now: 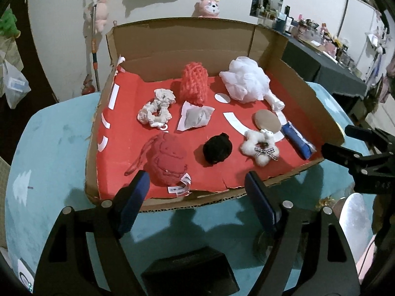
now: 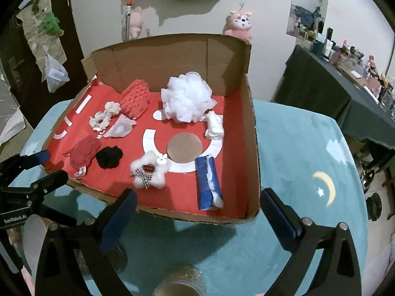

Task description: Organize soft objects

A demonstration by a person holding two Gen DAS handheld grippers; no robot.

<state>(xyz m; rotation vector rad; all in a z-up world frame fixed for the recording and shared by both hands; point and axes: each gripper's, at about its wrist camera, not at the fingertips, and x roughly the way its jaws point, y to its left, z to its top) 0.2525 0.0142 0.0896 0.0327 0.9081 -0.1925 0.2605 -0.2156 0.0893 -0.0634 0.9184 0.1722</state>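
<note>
- Cardboard tray [image 1: 308, 91], shallow, with tall back flaps and a ragged front edge, fills the centre of both views; its floor is smooth red paper with white printed shapes.
- Soft things lie spread inside it, apart from one another: a white mesh pouf [image 1: 244, 80], frilly and round, at upper right of the tray; a coral net sponge [image 1: 193, 83], knobbly and upright, beside it at upper centre.
- A cream scrunchie [image 1: 156, 111], ruffled, sits at left; a flat grey sachet [image 1: 195, 118] lies just right of it.
- Front row: a red knit ball [image 1: 167, 160] with a loop and white tag, a black fuzzy ball [image 1: 217, 149], and a white fluffy scrunchie [image 1: 259, 148] with a checked bow.
- A tan disc [image 1: 267, 120], flat and matte, lies near the right wall; a blue-and-white roll [image 1: 300, 143] rests against that wall; a white folded cloth [image 2: 214, 125] lies behind the disc.
- Left gripper [image 1: 197, 194] hovers over the tray's front edge at lower centre, jaws apart, nothing between its blue pads.
- Right gripper [image 2: 197, 219] hangs at the tray's near right corner, jaws spread wide and empty.
- Table cover [image 2: 296, 148] is teal plush with a yellow moon and white clouds.
- Behind, a pale wall carries pink plush toys [image 2: 240, 24]; a cluttered dark table [image 2: 333, 86] stands at upper right.
</note>
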